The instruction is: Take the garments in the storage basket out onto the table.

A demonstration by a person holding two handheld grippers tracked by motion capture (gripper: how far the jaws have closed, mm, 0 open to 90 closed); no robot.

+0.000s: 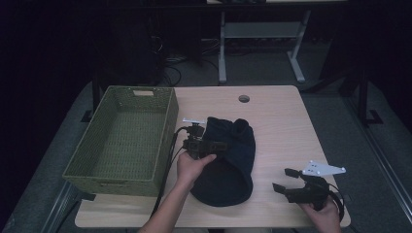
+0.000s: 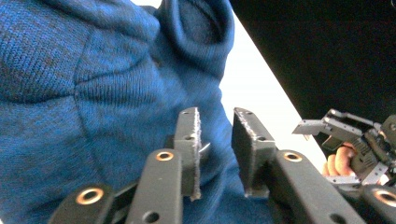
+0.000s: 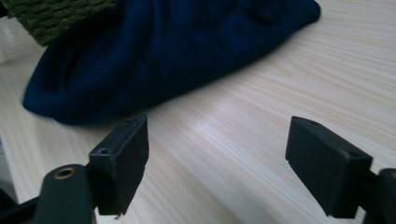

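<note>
While the left gripper (image 2: pixel 215 135) hangs over the dark blue knit beanie (image 1: pixel 226 160), its jaws stand a little apart with only a narrow gap between them, and no fold of the wool is caught in that gap; in the left gripper view the knit lies close behind and below the pads without being pinched. From the high view this gripper (image 1: pixel 221 145) sits over the beanie's left-hand part, with the person's left hand (image 1: pixel 192 167) wrapped round its body at the beanie's left edge.

Right of the beanie and nearer the person, well apart from it, the right gripper (image 1: pixel 282 179) is held in the right hand (image 1: pixel 323 213). Its jaws are spread wide, with nothing between them but bare wood in the right gripper view, where the beanie (image 3: pixel 168 51) lies beyond the tips.

The beanie itself lies flat on the light wooden table (image 1: pixel 282 126), about the middle of the top, its rolled cuff end turned away from the person. Just left of the beanie stands an olive-green woven basket (image 1: pixel 121 141), its right wall close beside the hat. Beyond the beanie, toward the far edge, there is a round cable hole (image 1: pixel 244 99) in the tabletop.
</note>
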